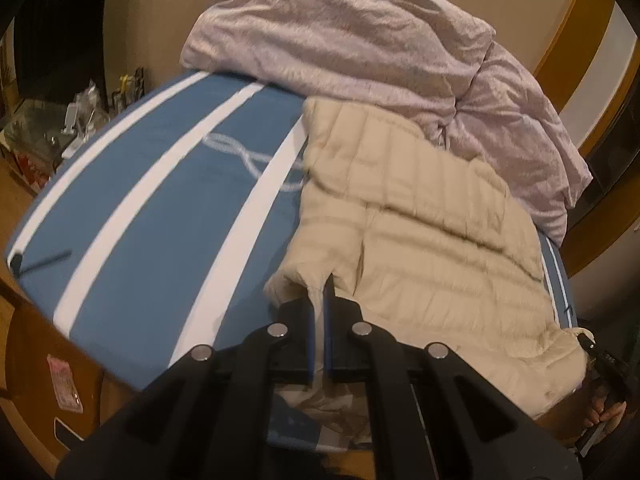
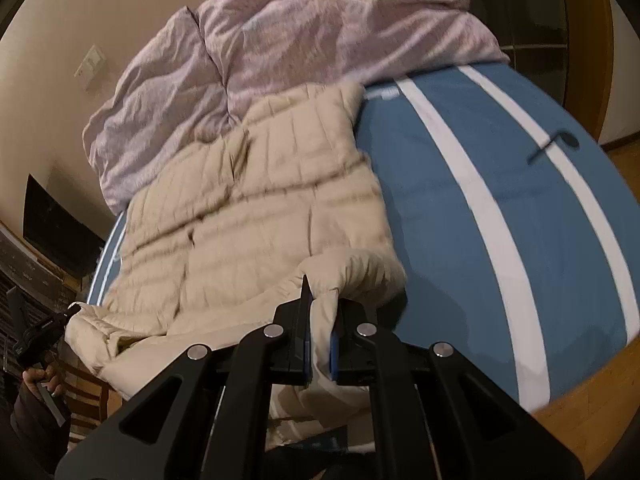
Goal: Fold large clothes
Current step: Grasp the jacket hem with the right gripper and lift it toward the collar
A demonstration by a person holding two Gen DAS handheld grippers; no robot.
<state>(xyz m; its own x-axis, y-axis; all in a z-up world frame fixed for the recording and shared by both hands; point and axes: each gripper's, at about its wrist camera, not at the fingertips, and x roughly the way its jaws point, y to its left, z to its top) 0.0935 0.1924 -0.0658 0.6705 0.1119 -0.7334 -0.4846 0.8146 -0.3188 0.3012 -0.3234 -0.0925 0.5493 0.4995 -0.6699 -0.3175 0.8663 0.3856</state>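
The left tool (image 1: 319, 300), black with blue pads, is clamped on a fold of the cream quilted puffer jacket (image 1: 420, 220) at the jacket's near hem, with the pale fabric pinched between the two pads. The right tool (image 2: 322, 308), of the same make, is likewise closed on the jacket (image 2: 248, 208), gripping a rolled, puffy edge of it at the near hem. In each wrist view the other tool shows at the jacket's far corner, held in a person's hand (image 2: 40, 380) at the frame edge; whether it touches the drawcord there cannot be told.

The jacket lies spread on the bed's blue cover with white stripes (image 1: 160, 208), its near hem lifted off the cover where the tools hold it and the rest lying flat, with horizontal quilting lines running across it. It takes up one side of the bed; beside it the striped cover is bare apart from a thin dark rod-like object (image 1: 40, 262) well apart from the jacket, near the bed's edge. A white rope-knot print (image 1: 248, 160) on the cover sits just beside the jacket's upper part.

Beyond the jacket, touching its far end, a crumpled pale lilac duvet (image 1: 340, 40) is heaped against the beige wall. Wooden floor (image 2: 600, 380) shows past the bed's edge, and a cluttered pile of bags (image 1: 52, 128) stands far from the jacket in the left wrist view.
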